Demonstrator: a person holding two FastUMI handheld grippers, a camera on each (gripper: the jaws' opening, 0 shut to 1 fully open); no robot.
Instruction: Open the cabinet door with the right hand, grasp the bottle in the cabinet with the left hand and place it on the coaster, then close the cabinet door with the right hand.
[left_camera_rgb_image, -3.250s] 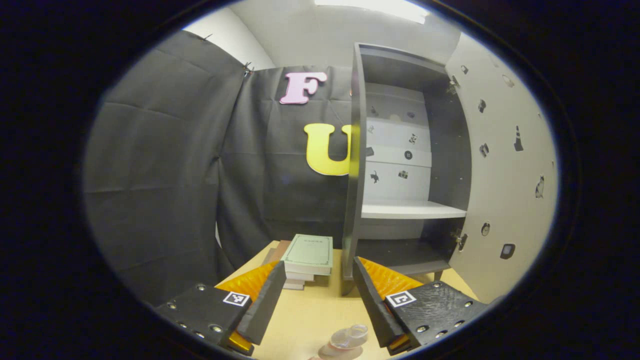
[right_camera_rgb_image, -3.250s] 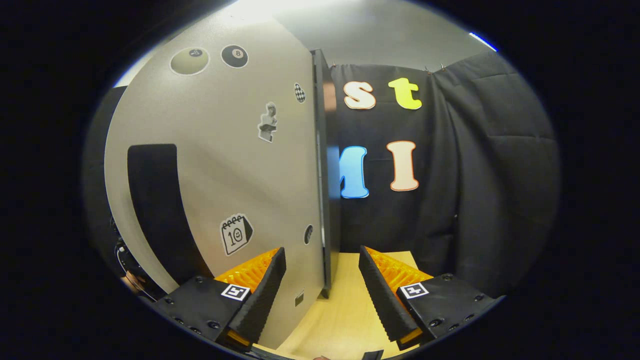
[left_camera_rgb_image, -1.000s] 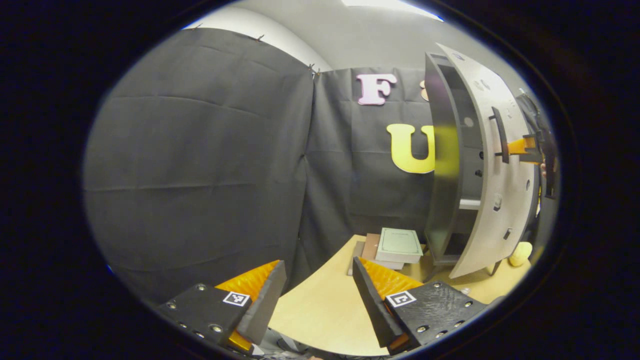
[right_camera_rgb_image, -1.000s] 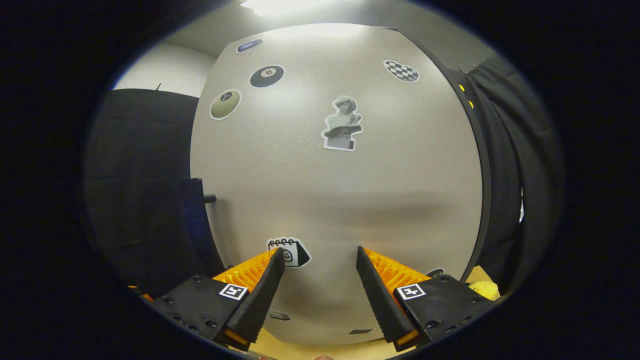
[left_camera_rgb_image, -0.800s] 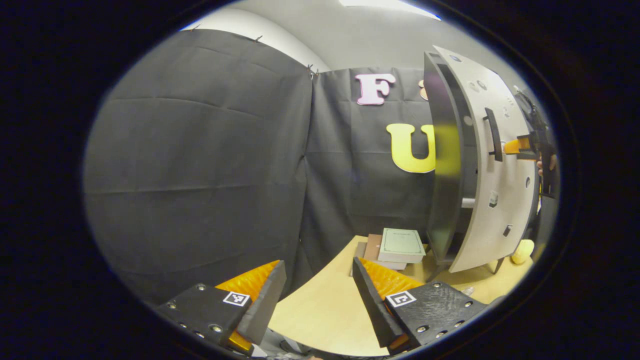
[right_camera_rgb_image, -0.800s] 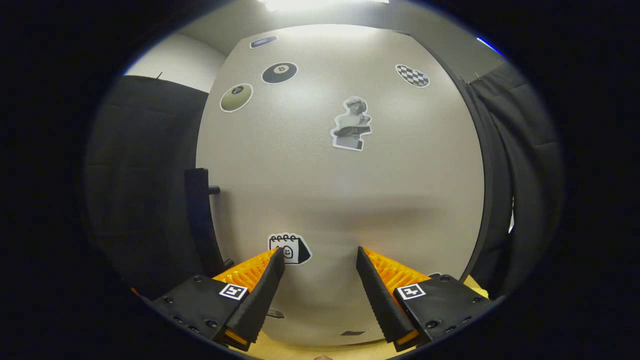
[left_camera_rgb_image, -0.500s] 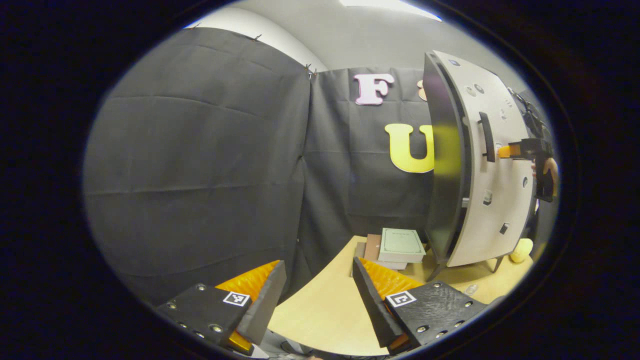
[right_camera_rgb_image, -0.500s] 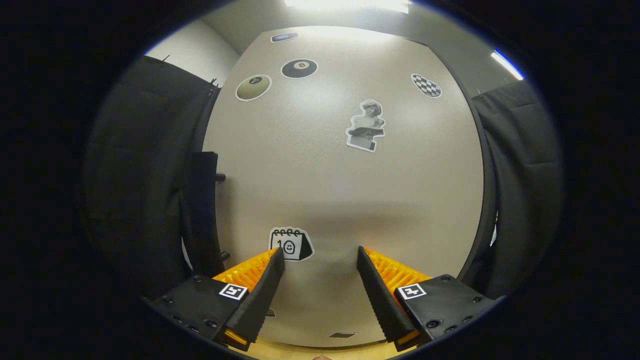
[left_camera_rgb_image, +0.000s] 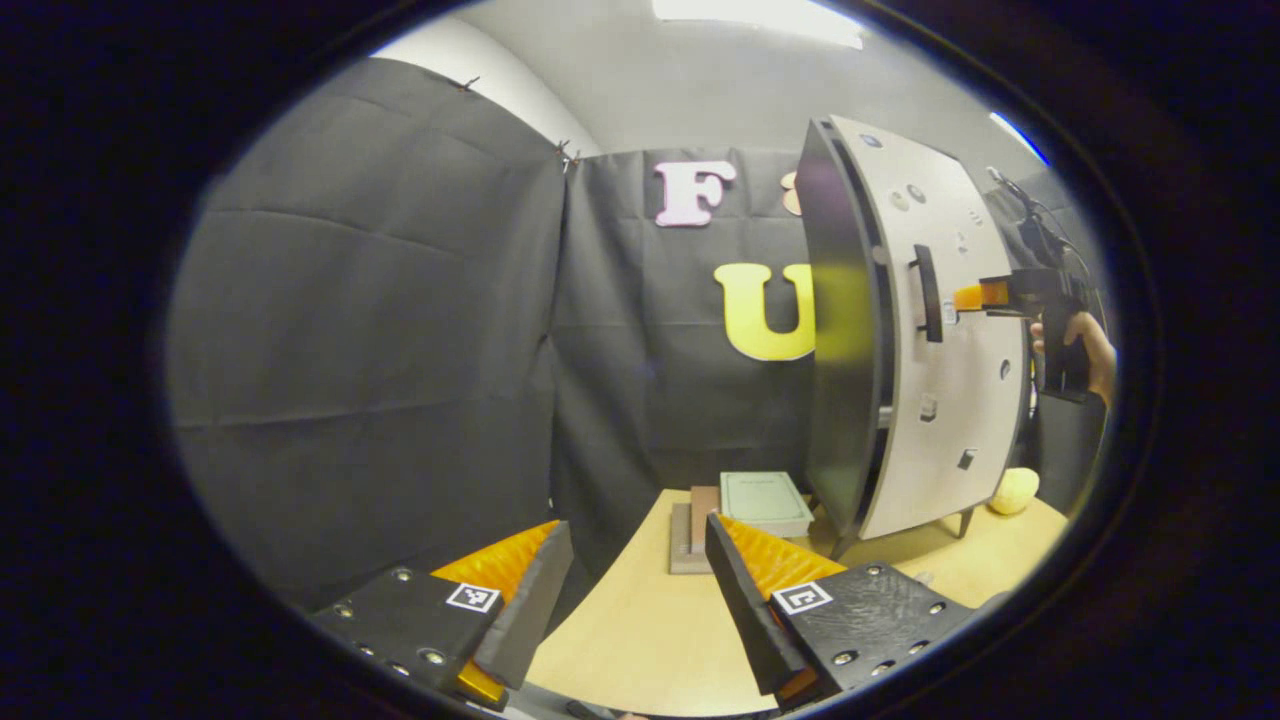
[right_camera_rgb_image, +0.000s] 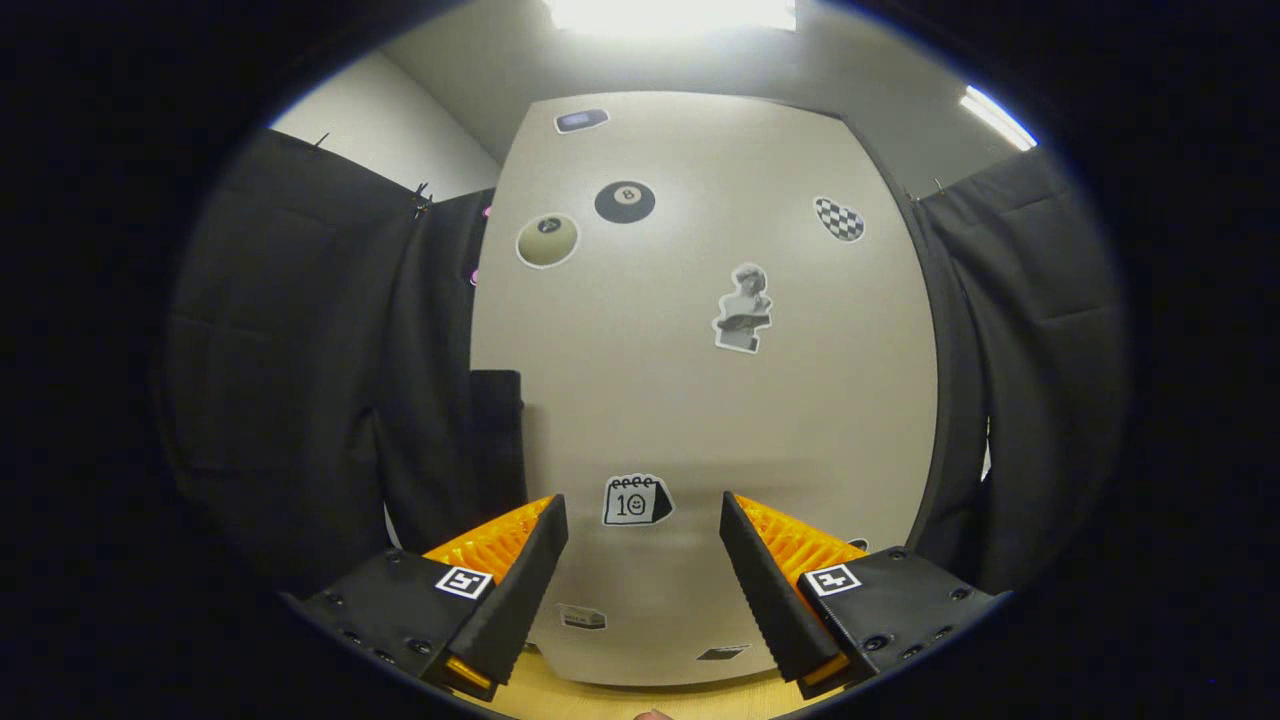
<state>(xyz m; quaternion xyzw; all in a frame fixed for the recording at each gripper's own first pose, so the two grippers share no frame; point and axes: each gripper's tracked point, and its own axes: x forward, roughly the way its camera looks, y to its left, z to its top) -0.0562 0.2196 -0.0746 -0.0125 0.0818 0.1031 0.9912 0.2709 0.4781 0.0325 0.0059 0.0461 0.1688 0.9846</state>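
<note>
The grey cabinet (left_camera_rgb_image: 840, 340) stands at the right of the wooden table, its pale sticker-covered door (left_camera_rgb_image: 950, 350) swung almost flat against it, with a thin gap along the handle edge. In the right gripper view the door (right_camera_rgb_image: 700, 400) faces me squarely, its dark handle (right_camera_rgb_image: 497, 440) at the left. My right gripper (right_camera_rgb_image: 640, 590) is open just in front of the door's lower part, holding nothing. In the left gripper view the right gripper (left_camera_rgb_image: 968, 297), held by a hand (left_camera_rgb_image: 1085, 345), points at the door beside the handle (left_camera_rgb_image: 928, 293). My left gripper (left_camera_rgb_image: 635, 590) hangs open over the table's near edge, far from the cabinet.
A short stack of books (left_camera_rgb_image: 760, 500) lies on the table (left_camera_rgb_image: 640, 640) left of the cabinet's foot. A small yellow rounded object (left_camera_rgb_image: 1013, 490) sits on the table at the cabinet's right. Black cloth walls close in the left and back.
The door has swung from wide open to nearly flat against the cabinet. My right gripper has drawn back a little from it. The left gripper has pulled away from the cabinet and turned.
</note>
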